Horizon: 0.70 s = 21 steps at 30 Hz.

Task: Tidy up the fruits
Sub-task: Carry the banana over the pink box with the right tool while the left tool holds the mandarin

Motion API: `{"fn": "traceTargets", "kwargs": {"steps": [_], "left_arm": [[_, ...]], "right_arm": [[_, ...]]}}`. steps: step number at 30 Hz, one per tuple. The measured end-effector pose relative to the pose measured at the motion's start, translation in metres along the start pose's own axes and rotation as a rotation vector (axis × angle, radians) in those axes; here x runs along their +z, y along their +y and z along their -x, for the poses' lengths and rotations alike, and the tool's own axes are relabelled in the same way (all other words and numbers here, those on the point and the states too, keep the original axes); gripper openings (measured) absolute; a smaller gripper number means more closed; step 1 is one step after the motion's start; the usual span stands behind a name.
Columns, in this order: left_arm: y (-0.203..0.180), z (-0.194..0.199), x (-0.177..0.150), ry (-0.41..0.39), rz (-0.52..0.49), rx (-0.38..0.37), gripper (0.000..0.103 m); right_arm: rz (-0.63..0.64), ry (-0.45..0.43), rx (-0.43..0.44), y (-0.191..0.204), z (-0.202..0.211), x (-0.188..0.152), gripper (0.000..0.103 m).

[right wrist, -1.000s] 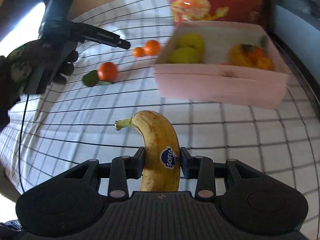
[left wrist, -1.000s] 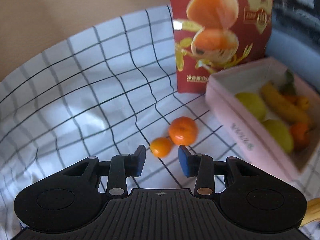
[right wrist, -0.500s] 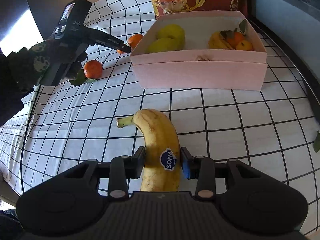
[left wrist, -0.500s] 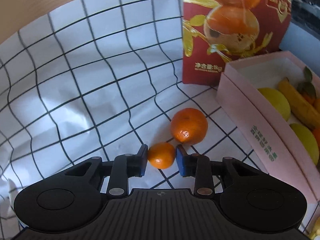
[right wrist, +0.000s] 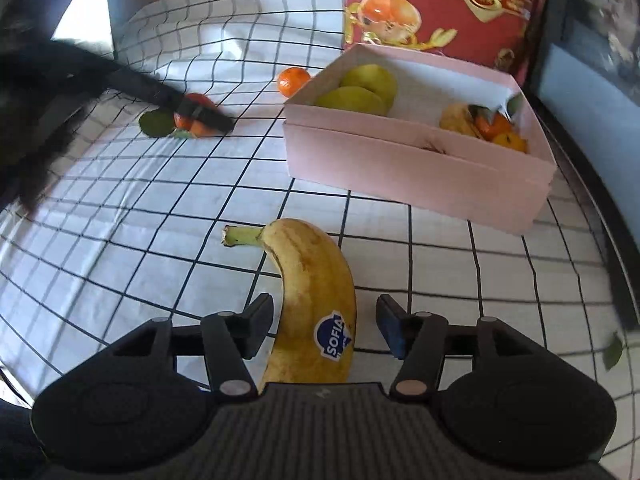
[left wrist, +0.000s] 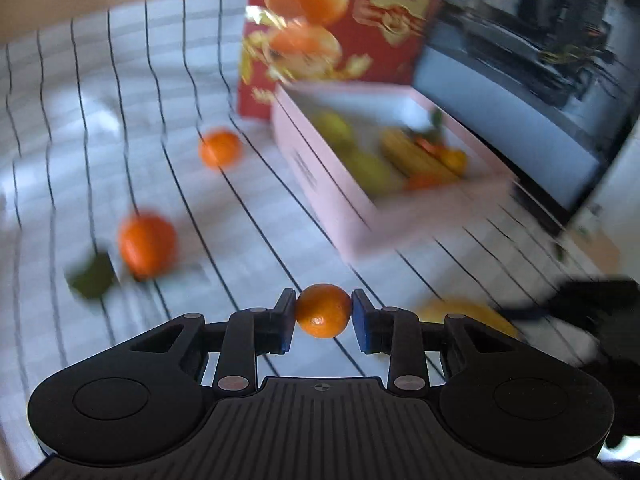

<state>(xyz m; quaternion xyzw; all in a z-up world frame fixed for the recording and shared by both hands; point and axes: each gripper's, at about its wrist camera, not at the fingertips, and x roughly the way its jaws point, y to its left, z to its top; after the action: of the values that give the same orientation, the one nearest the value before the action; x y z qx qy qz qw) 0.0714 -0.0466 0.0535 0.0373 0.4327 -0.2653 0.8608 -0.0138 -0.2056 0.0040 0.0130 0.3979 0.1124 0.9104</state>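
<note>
My left gripper [left wrist: 323, 314] is shut on a small orange mandarin [left wrist: 323, 311], held above the checked cloth. My right gripper [right wrist: 325, 322] has its jaws opening, and both pads stand clear of the yellow banana [right wrist: 316, 300] with a blue sticker that lies on the cloth between them. The pink box [right wrist: 416, 168] holds green pears [right wrist: 360, 92], a banana and small oranges. Two more mandarins lie on the cloth, one near the box [left wrist: 220, 149] and one beside a green leaf [left wrist: 147, 245]. The left gripper's fingers [right wrist: 192, 110] cross in front of the latter in the right wrist view.
A red printed bag [right wrist: 436, 8] stands behind the box. The black-lined white cloth [right wrist: 160, 220] covers the table. A dark ledge [right wrist: 600, 184] runs along the right side. A leaf scrap [right wrist: 612, 354] lies at the far right.
The left gripper closed on the small mandarin, lifted it and swung away from the box. The right gripper let go of the banana, its pads now apart from it.
</note>
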Motion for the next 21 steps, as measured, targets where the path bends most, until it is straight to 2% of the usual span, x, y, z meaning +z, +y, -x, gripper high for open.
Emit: {"fn": "traceTargets", "kwargs": {"steps": [5,8,11,15,18,21], "left_arm": [[-0.023,0.011,-0.039,0.041,0.045,-0.025,0.034],[-0.029,0.018,-0.052,0.049,0.07,-0.023,0.034],[-0.03,0.021,-0.06,0.049,0.098,-0.013,0.034],[-0.031,0.032,-0.054,0.006,0.106,0.0,0.034],[-0.027,0.042,-0.035,-0.052,0.106,0.011,0.034],[-0.024,0.049,-0.012,-0.11,0.106,0.008,0.034]], "right_arm": [[0.041,-0.01,0.014,0.004,-0.003,0.003,0.056],[0.06,-0.014,0.016,0.006,-0.002,0.004,0.041],[0.079,-0.01,0.009,0.005,-0.001,0.005,0.037],[0.024,-0.036,0.057,-0.004,0.013,0.01,0.036],[-0.05,-0.115,0.09,-0.017,0.04,0.022,0.036],[-0.089,-0.229,0.081,-0.028,0.074,0.04,0.036]]}}
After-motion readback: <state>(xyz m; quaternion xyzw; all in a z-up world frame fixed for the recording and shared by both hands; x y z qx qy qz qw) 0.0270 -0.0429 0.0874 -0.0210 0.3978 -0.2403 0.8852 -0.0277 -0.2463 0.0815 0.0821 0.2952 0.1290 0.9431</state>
